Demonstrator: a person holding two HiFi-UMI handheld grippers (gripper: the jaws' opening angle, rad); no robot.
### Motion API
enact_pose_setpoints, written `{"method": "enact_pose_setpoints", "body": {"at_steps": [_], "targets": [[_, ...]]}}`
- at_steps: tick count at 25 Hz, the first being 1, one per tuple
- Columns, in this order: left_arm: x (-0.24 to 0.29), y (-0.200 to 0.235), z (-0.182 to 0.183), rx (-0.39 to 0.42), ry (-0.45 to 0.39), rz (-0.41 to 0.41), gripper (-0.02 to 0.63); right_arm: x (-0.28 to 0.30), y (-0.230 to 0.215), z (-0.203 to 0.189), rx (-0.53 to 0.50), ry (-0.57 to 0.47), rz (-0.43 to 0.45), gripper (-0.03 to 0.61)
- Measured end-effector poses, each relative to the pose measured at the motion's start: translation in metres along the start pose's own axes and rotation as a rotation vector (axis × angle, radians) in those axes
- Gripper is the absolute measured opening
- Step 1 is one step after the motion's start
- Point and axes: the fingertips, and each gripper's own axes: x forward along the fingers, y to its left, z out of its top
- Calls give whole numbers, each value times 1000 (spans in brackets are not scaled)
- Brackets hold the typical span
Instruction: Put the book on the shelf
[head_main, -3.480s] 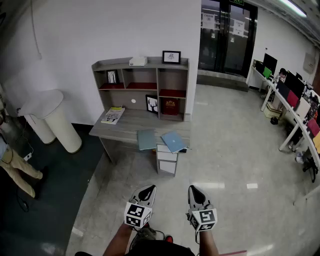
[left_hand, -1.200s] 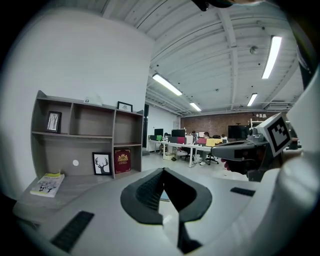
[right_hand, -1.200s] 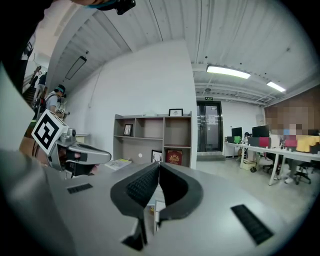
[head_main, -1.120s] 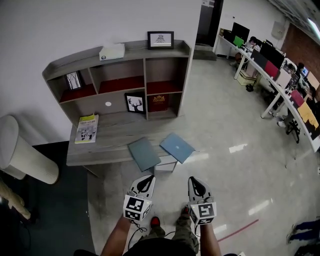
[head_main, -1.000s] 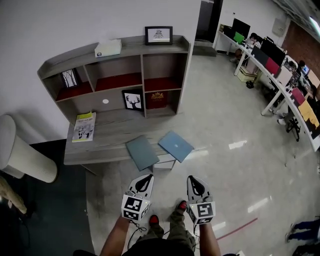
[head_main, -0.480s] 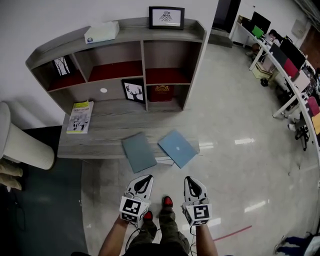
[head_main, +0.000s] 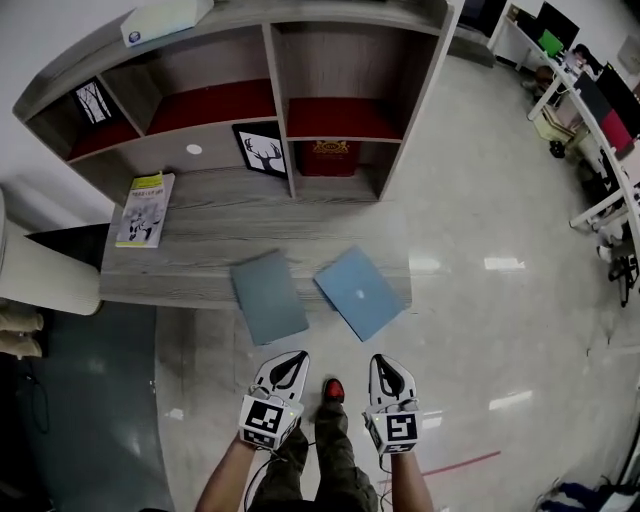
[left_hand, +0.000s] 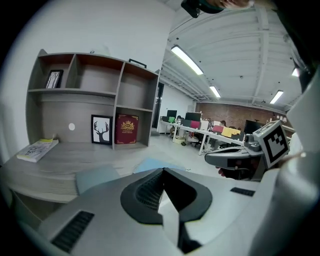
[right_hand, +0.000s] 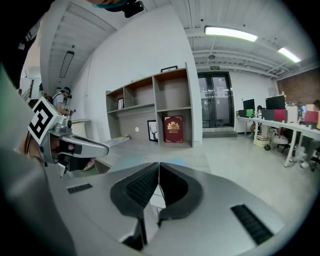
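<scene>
Two blue-grey books lie at the front edge of the grey desk (head_main: 200, 250): the left book (head_main: 270, 296) and the right book (head_main: 360, 292), which juts over the edge. A yellow-white book (head_main: 145, 210) lies at the desk's left end. The shelf unit (head_main: 270, 75) stands at the desk's back. My left gripper (head_main: 291, 360) and right gripper (head_main: 385, 362) hang side by side over the floor, just short of the desk, both shut and empty. Each gripper view looks over shut jaws, left gripper (left_hand: 162, 170) and right gripper (right_hand: 159, 164), toward the desk.
A red book (head_main: 330, 157) and a deer picture (head_main: 262, 150) stand in the lower shelf bays. A small framed picture (head_main: 93, 101) is in the upper left bay, and a white box (head_main: 160, 20) sits on top. Office desks (head_main: 600, 120) stand far right.
The person has walked up to the desk, which now fills the top of the head view. Both shut grippers came down and nearer the desk's front edge. The books have not moved.
</scene>
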Motion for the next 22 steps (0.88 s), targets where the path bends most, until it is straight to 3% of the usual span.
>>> {"method": "enact_pose_setpoints", "body": {"at_steps": [14,22], "targets": [[40,3,-52,-28,73,-15,6,45,-7,-50,-32,63,55,29],[41,-4,-67,-35,98,-39,6,60,-4,-55,-233,90,41,31]]}}
